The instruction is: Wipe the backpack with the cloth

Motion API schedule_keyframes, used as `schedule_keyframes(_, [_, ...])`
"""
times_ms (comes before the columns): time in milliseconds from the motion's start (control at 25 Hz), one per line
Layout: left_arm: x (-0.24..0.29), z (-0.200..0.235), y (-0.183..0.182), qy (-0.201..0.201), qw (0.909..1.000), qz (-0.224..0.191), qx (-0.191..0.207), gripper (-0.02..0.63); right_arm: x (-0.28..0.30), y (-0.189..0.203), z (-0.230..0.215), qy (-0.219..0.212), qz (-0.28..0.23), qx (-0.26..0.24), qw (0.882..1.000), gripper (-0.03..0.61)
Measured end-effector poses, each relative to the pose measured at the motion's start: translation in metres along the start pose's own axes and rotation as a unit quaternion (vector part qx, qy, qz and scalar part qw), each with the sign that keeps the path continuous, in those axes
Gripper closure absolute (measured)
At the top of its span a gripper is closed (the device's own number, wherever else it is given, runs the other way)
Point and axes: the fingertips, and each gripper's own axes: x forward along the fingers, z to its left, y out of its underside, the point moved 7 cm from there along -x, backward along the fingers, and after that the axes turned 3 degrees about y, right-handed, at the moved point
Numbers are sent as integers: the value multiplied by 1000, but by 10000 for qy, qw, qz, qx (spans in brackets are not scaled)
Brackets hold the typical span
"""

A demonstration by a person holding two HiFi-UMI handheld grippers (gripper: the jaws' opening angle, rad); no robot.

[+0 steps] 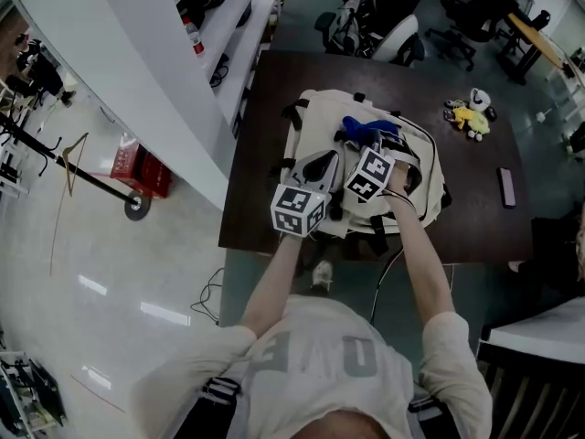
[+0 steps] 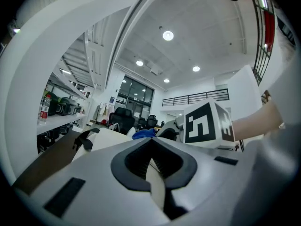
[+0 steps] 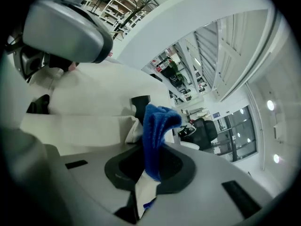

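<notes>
Backpack: a cream backpack [image 1: 315, 122] is laid flat on the dark table [image 1: 274, 90], straps towards the person.
Cloth: a blue cloth [image 3: 157, 124] is pinched upright in the right gripper [image 3: 153, 149], and its free end is seen just above the backpack's pale fabric.
Right jaws: closed tight on the cloth, with only the folded blue material between them.
Left jaws: the left gripper [image 2: 150, 145] is seen with its pads drawn together; nothing is made out between them, and it is held low over the near part of the backpack.
Done: the cloth is judged to be picked up and brought to the bag's upper middle.
Left: no wiped area can be told apart, so most of the surface is judged unwiped.
</notes>
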Motion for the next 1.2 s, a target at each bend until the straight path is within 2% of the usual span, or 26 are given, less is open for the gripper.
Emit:
schedule_keyframes(160, [-29, -11, 9, 13, 10000, 91, -3, 609, -21, 2, 15, 136, 122, 140, 9997, 537])
schedule_keyframes(400, [-76, -25, 20, -8, 9997, 245, -57, 609, -50, 0, 59, -96, 205, 300, 9993, 537])
schedule_keyframes(560, [-98, -31, 25, 3, 9995, 326, -56, 609, -63, -5, 88, -206, 253, 172, 9993, 537])
schedule_keyframes(1200, [-146, -45, 36, 35, 9987, 502, 6, 609, -90, -4, 136, -264, 391, 339, 9983, 537])
